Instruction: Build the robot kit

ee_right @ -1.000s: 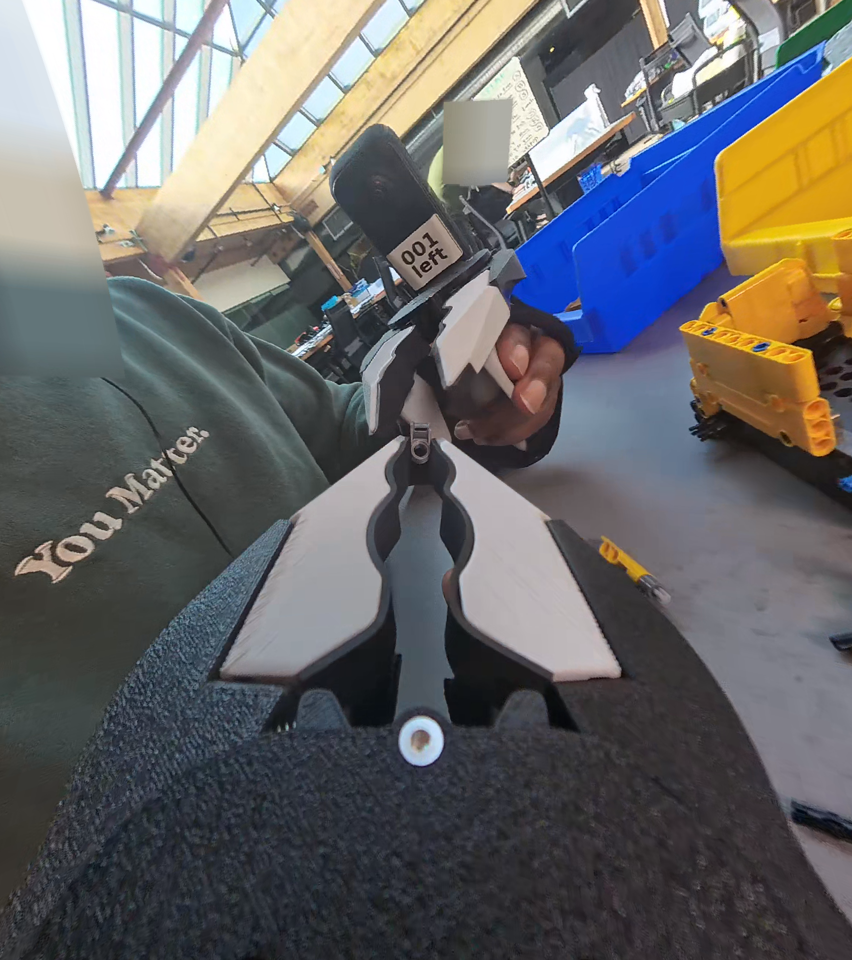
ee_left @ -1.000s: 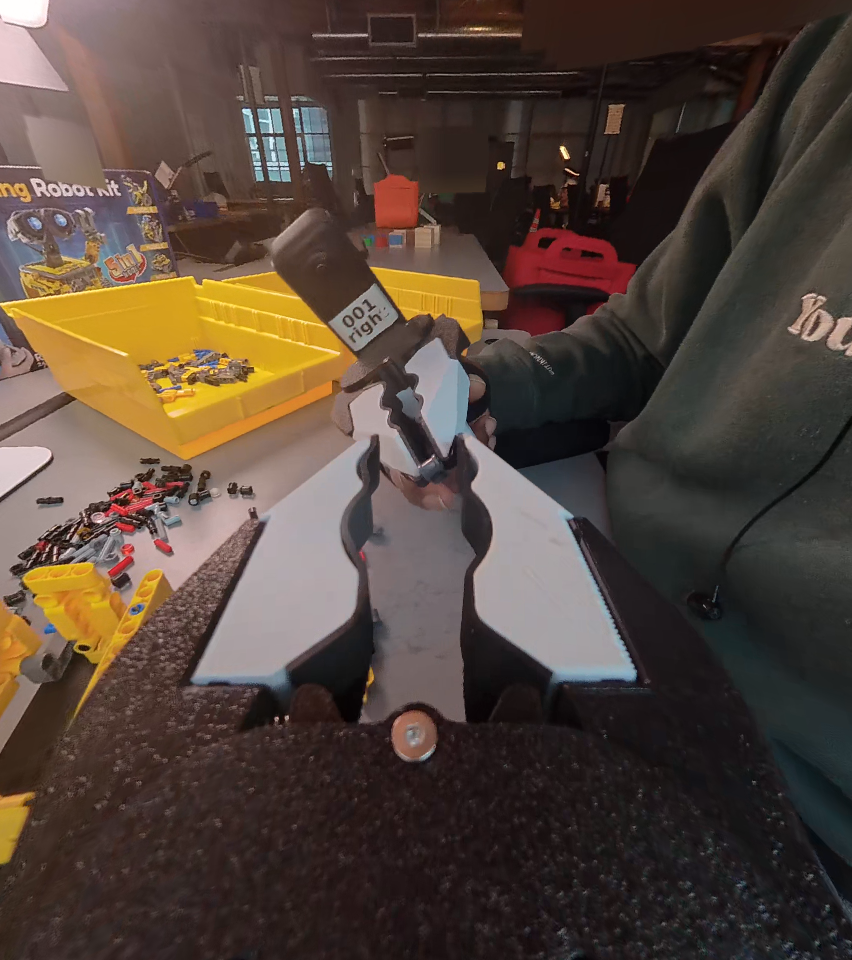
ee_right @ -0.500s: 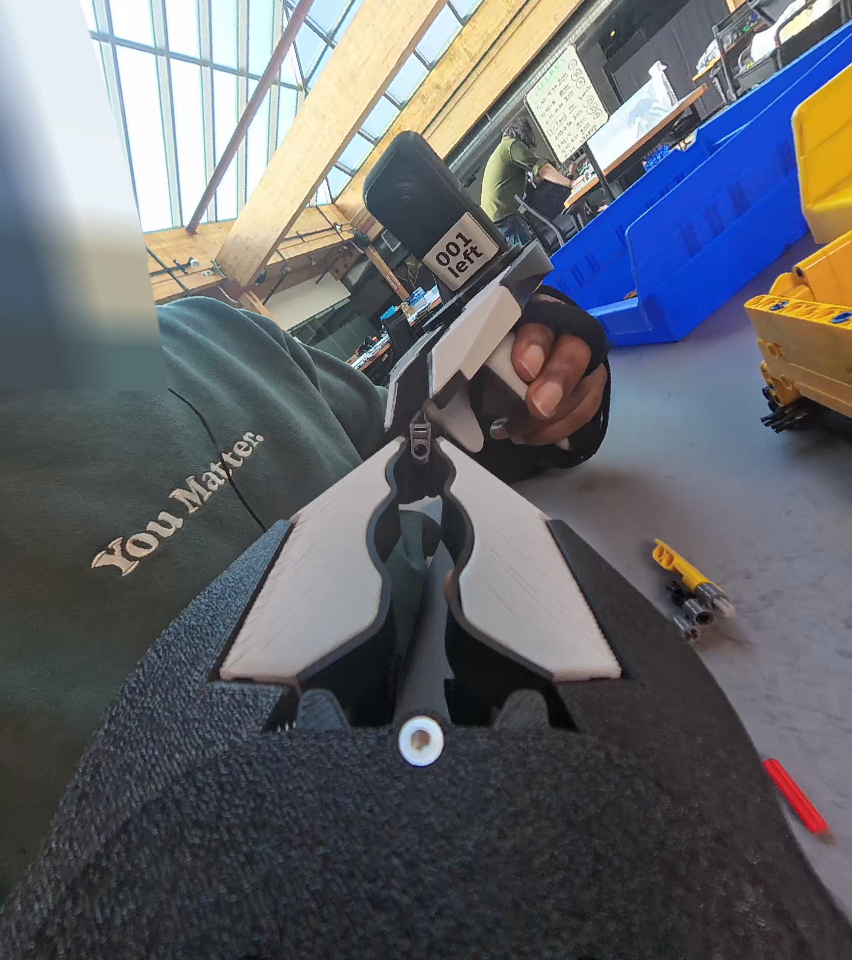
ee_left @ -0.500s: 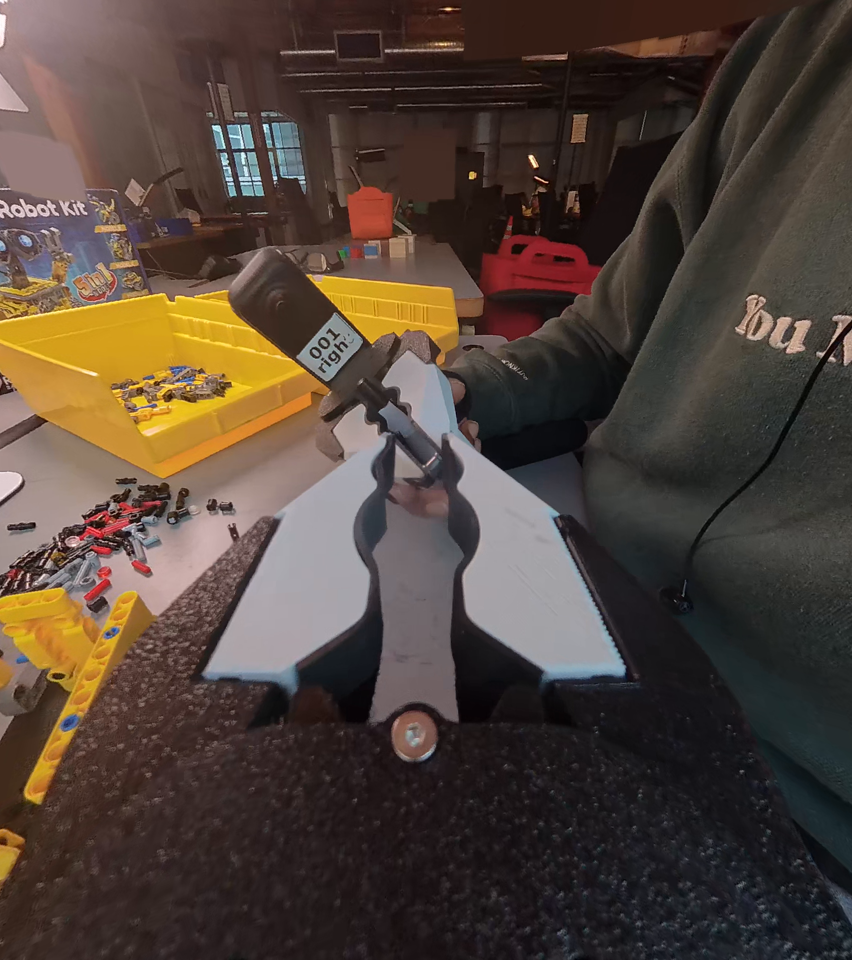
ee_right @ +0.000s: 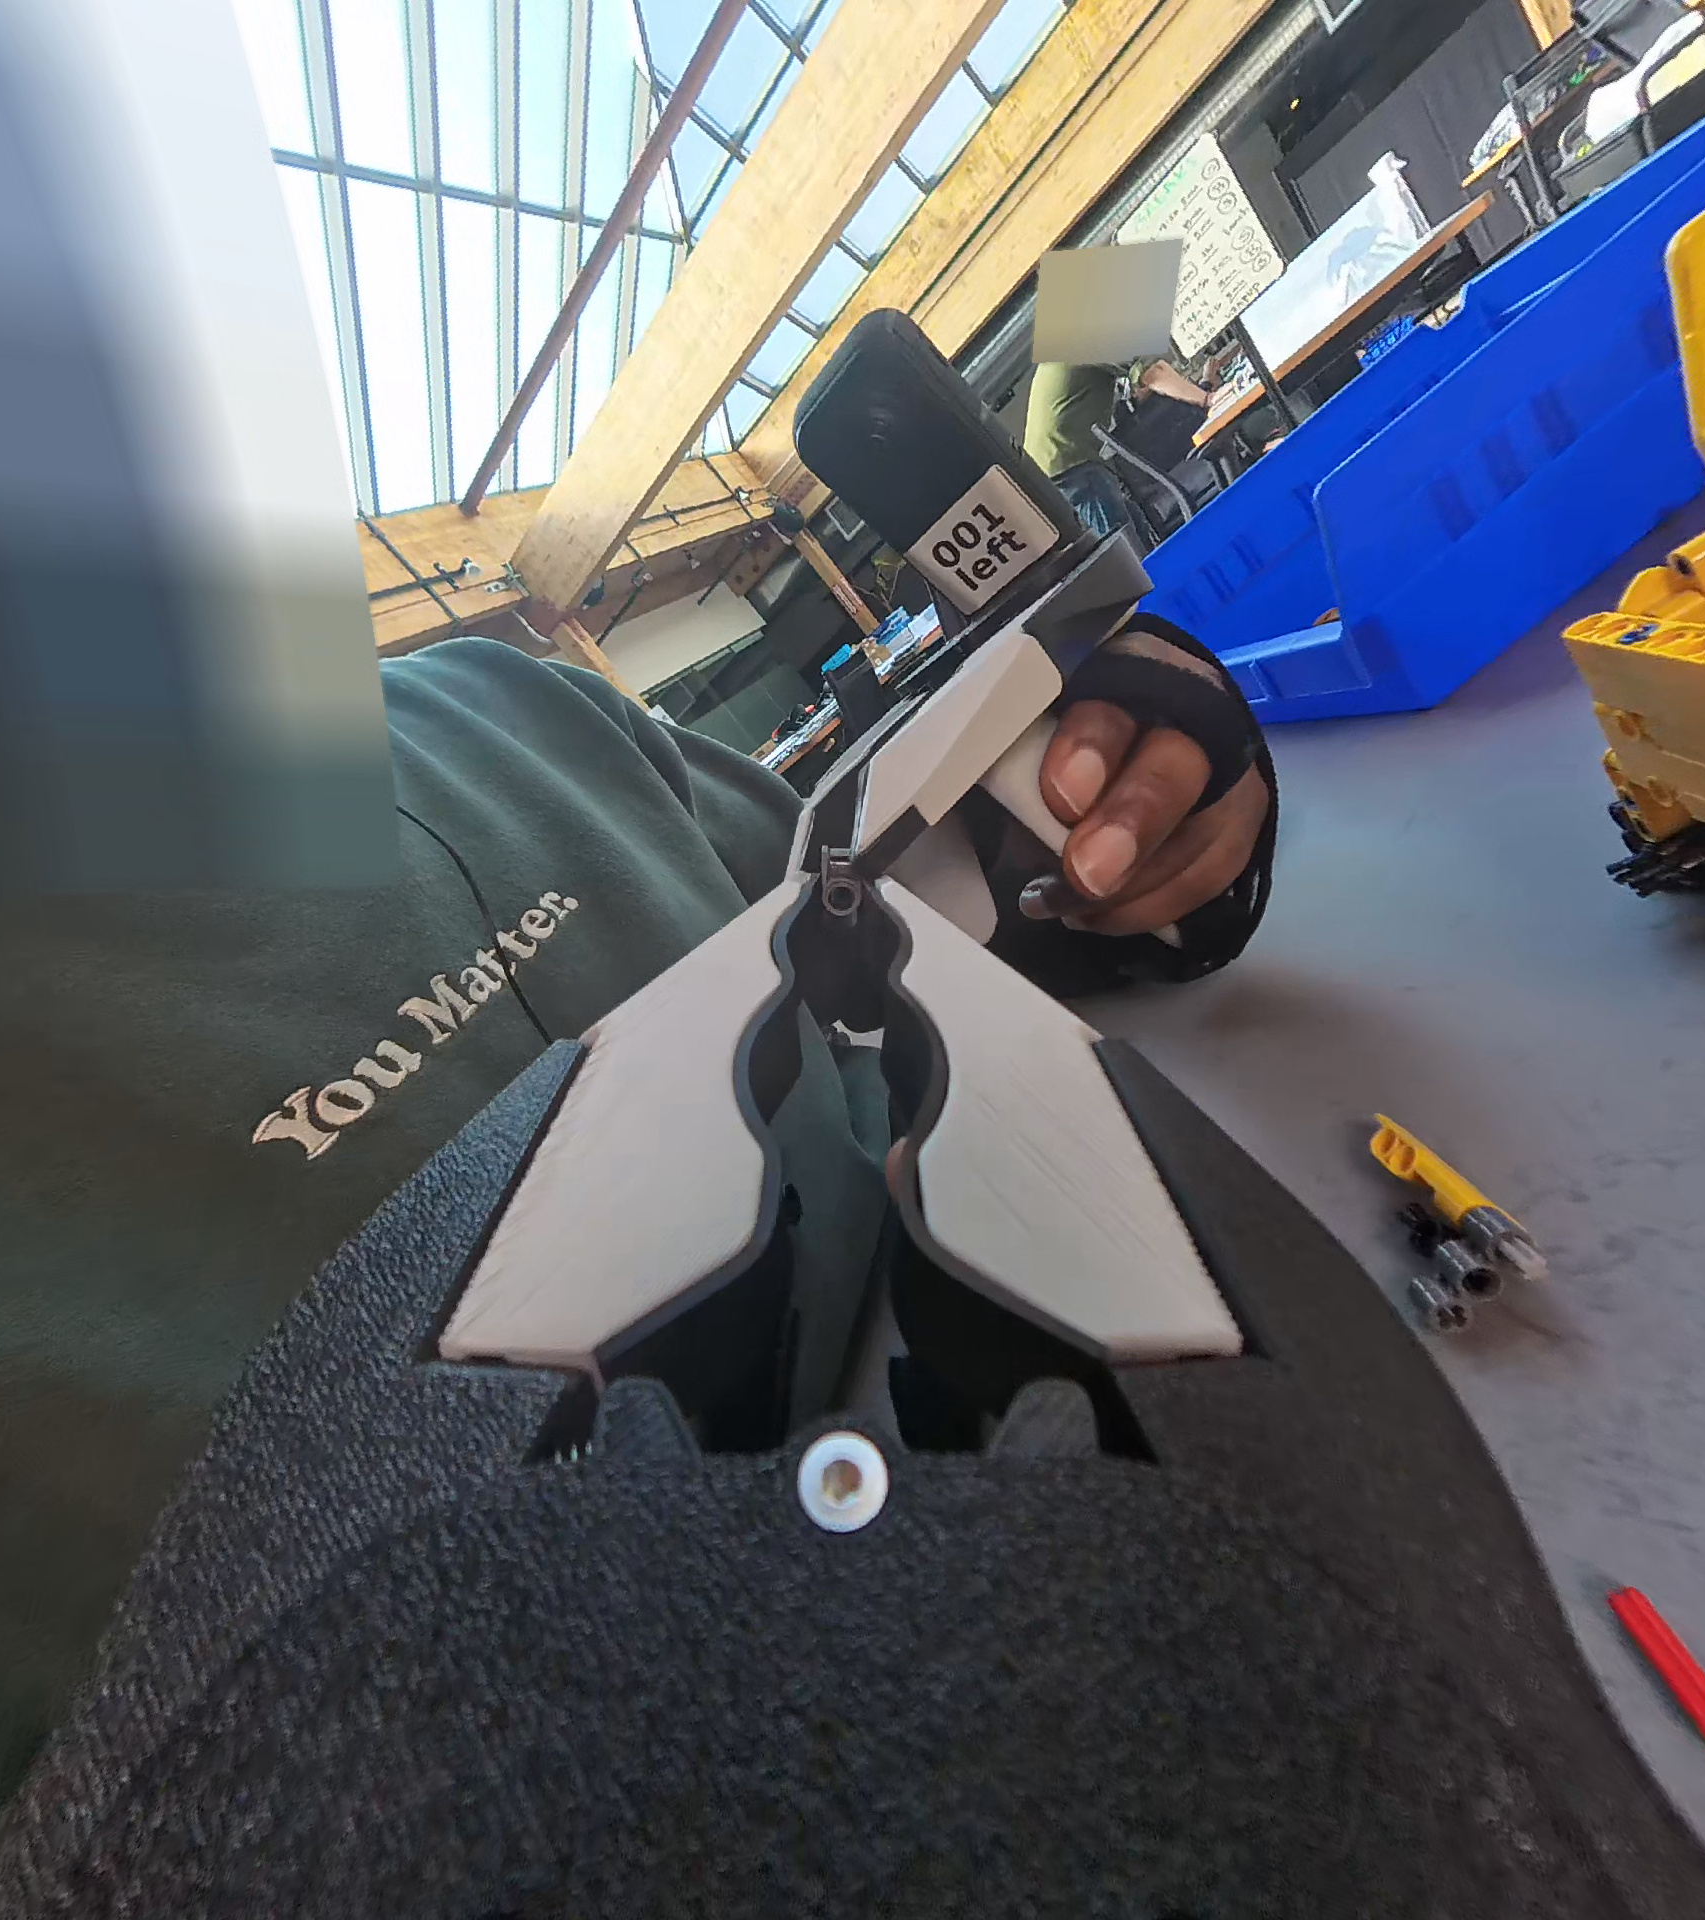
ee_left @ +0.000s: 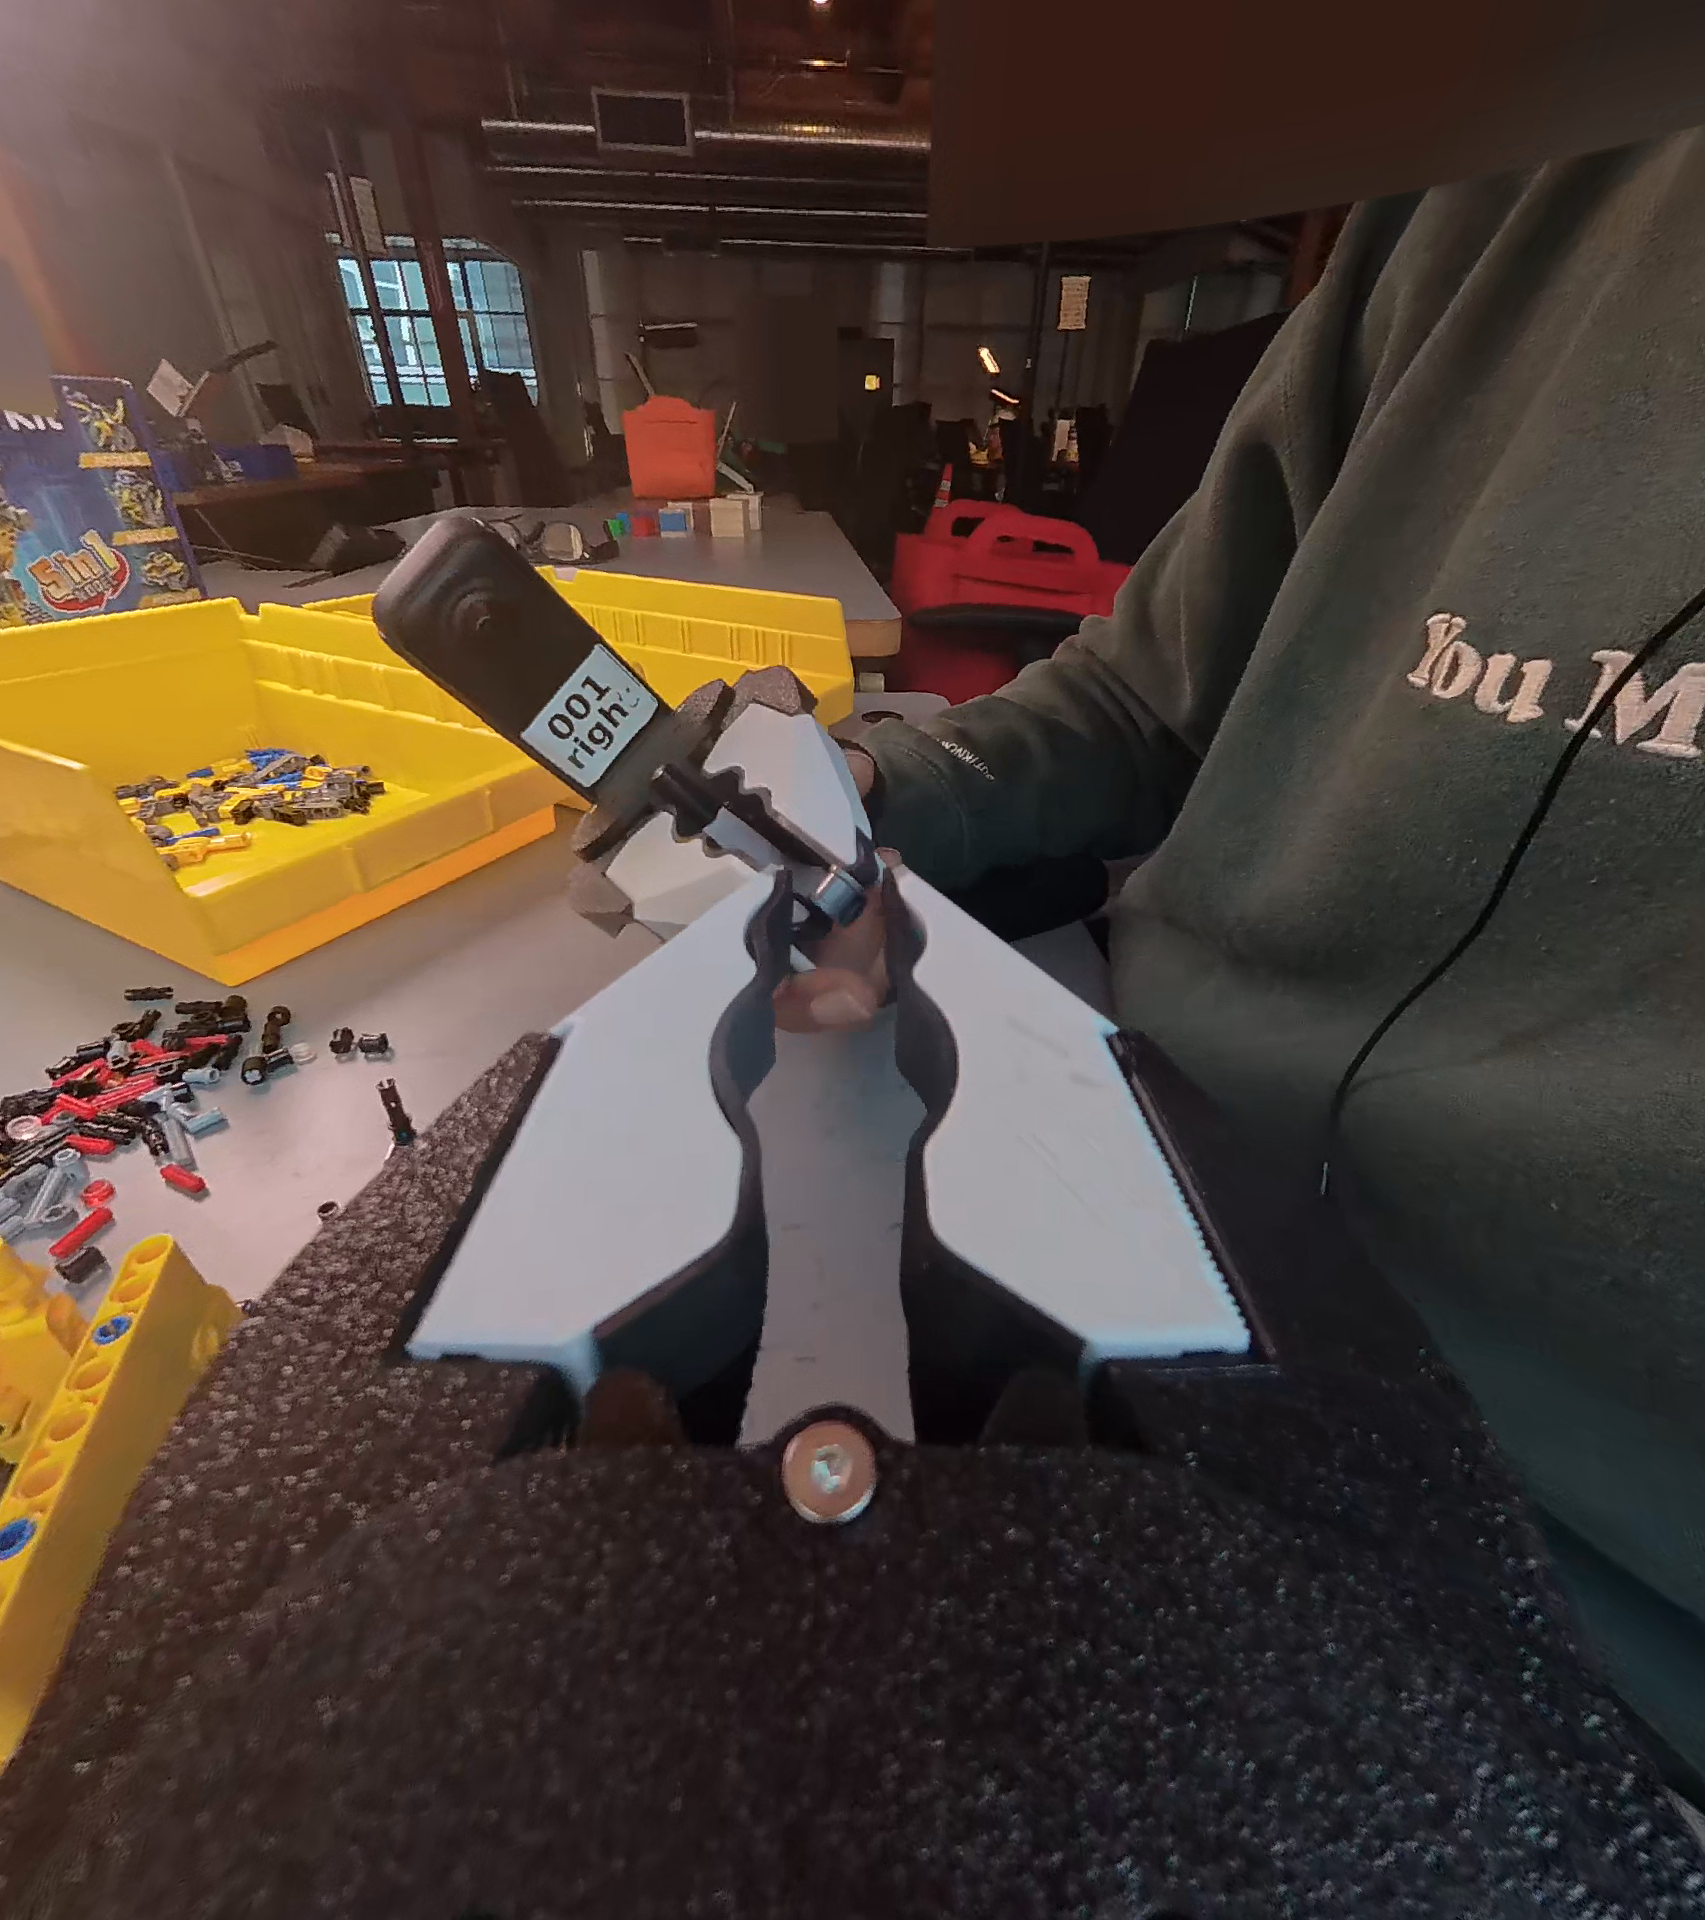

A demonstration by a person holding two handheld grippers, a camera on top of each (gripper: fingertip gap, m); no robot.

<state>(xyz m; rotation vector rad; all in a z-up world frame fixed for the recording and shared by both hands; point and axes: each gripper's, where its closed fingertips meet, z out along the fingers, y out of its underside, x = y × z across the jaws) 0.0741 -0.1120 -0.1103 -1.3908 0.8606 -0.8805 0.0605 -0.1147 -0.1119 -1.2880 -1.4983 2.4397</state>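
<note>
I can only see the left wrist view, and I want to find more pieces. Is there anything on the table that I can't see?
Observer: Yes. The right wrist view shows a red stick lying alone on the grey table.
Operator: Any yellow ones?
Observer: A little yellow piece lies farther along, right beside some grey connectors.
Operator: Are there other bins?
Observer: Blue bins stand at the far side of the table.

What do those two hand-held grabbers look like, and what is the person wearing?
Each gripper, left and right, has two pale wedge-shaped fingers edged in black, a rough black body and a black camera bearing a white sticker. The person wears a dark green sweatshirt with cream lettering.
</note>
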